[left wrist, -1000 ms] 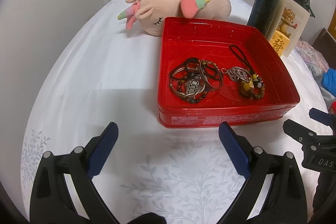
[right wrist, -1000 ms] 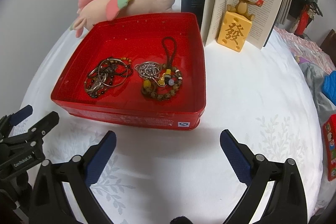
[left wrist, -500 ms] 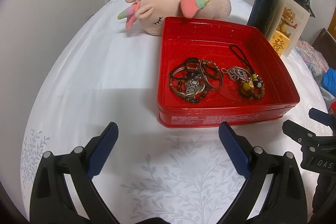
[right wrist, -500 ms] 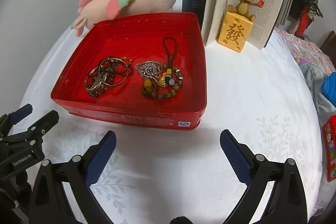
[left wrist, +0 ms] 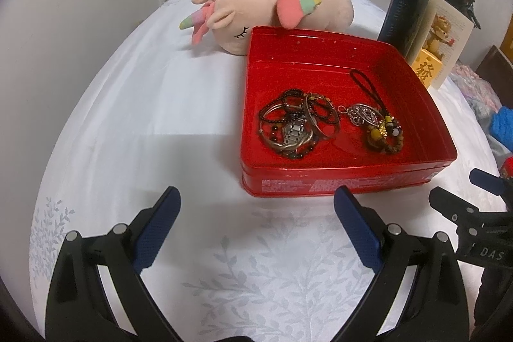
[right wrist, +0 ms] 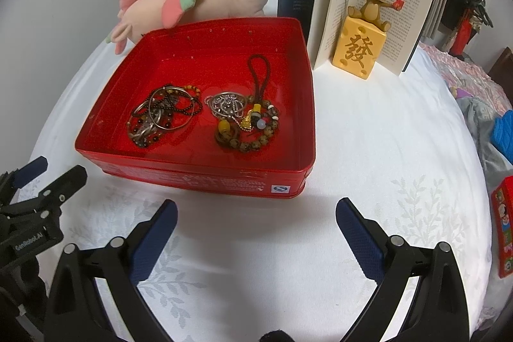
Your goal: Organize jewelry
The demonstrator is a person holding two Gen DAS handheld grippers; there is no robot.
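Observation:
A red tin box (left wrist: 346,181) (right wrist: 198,175) stands on the white bedsheet. Inside it lie a tangle of bangles, dark bead strings and a metal watch band (left wrist: 296,125) (right wrist: 163,114), a silver pendant on a chain (left wrist: 360,114) (right wrist: 227,103), and a beaded bracelet with a gold charm and black cord (left wrist: 383,133) (right wrist: 253,124). My left gripper (left wrist: 255,213) is open and empty, just in front of the box's near wall. My right gripper (right wrist: 256,223) is open and empty, in front of the box's near right corner.
A pink unicorn plush (left wrist: 272,12) (right wrist: 192,2) lies behind the box. An open book (right wrist: 368,5) and a mouse figurine on a yellow block (right wrist: 362,40) stand at the back right. Clothes (right wrist: 481,117) and a red item (right wrist: 503,223) lie at the right.

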